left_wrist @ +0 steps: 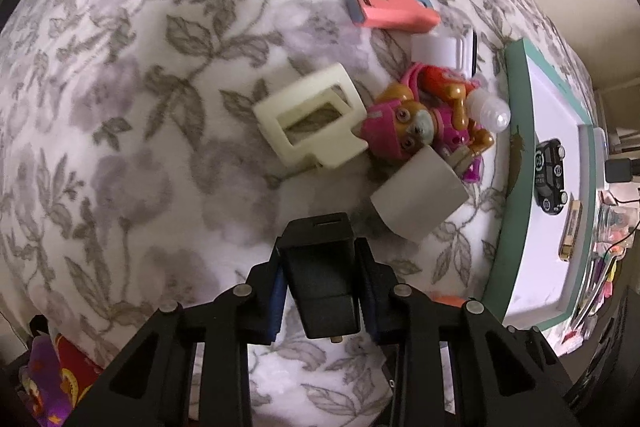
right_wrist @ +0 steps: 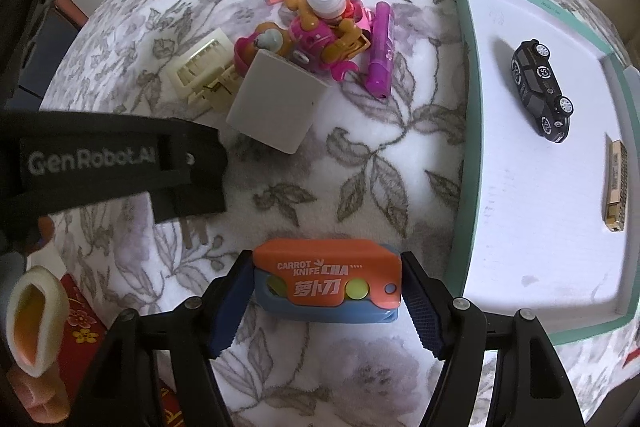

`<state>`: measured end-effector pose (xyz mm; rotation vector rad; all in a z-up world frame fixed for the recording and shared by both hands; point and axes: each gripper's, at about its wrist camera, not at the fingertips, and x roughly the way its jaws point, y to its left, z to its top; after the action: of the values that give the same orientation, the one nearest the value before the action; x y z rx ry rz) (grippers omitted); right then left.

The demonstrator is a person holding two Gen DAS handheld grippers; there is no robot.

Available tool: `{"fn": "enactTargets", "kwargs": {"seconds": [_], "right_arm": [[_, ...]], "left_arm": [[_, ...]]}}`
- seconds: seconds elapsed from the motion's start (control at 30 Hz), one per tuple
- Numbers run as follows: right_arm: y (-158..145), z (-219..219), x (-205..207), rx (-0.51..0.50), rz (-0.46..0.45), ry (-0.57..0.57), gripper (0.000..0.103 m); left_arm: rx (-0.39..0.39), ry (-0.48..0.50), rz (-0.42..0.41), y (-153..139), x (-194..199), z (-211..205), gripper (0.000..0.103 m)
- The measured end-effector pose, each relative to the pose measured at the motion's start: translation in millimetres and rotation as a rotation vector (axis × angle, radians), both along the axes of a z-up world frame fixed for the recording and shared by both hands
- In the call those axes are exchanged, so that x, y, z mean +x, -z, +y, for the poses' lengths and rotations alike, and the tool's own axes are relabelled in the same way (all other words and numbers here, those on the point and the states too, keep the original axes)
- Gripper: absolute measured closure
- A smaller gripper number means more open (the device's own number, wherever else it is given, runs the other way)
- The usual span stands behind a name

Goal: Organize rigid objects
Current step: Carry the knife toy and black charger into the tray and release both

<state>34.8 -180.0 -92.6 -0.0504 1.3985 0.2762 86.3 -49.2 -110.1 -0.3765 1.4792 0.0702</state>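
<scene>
I aim for the bare near end of the tray (right_wrist: 500,163) on my right, lifting both loads clear over its rim: right tongs (right_wrist: 326,285) pinch the carrot knife (right_wrist: 326,277) endwise, left tongs (left_wrist: 322,291) clamp narrow on the black block (left_wrist: 320,275).

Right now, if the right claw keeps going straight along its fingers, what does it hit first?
The right claw points steeply down, so past the orange toy knife it holds, probably the floral blanket; depth is unclear.
</scene>
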Motion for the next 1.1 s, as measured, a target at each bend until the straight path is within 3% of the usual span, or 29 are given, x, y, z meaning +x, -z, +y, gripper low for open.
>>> {"fn": "enactTargets", "kwargs": {"seconds": [0.23, 0.43, 0.6, 0.93, 1.1], "right_arm": [[-31, -18, 4, 0.085, -0.051, 0.045, 0.03], [-52, -53, 11, 0.082, -0.094, 0.146, 0.03], [-49, -93, 21, 0.075, -0.073, 0.26, 0.03], [-34, -167, 21, 0.015, -0.028, 0.463, 0.029], [-28, -206, 16, -0.007, -0.019, 0.559, 0.029]], "left_arm": [[-0.037, -0.021, -0.134, -43, 0, 15, 0.07], [-0.047, 0.027, -0.249, -73, -1, 8, 0.07], [-0.066, 0.119, -0.267, -71, -1, -27, 0.07], [-0.079, 0.398, -0.291, -69, -21, -120, 0.07], [-0.068, 0.477, -0.293, -61, -26, -146, 0.07]]}}
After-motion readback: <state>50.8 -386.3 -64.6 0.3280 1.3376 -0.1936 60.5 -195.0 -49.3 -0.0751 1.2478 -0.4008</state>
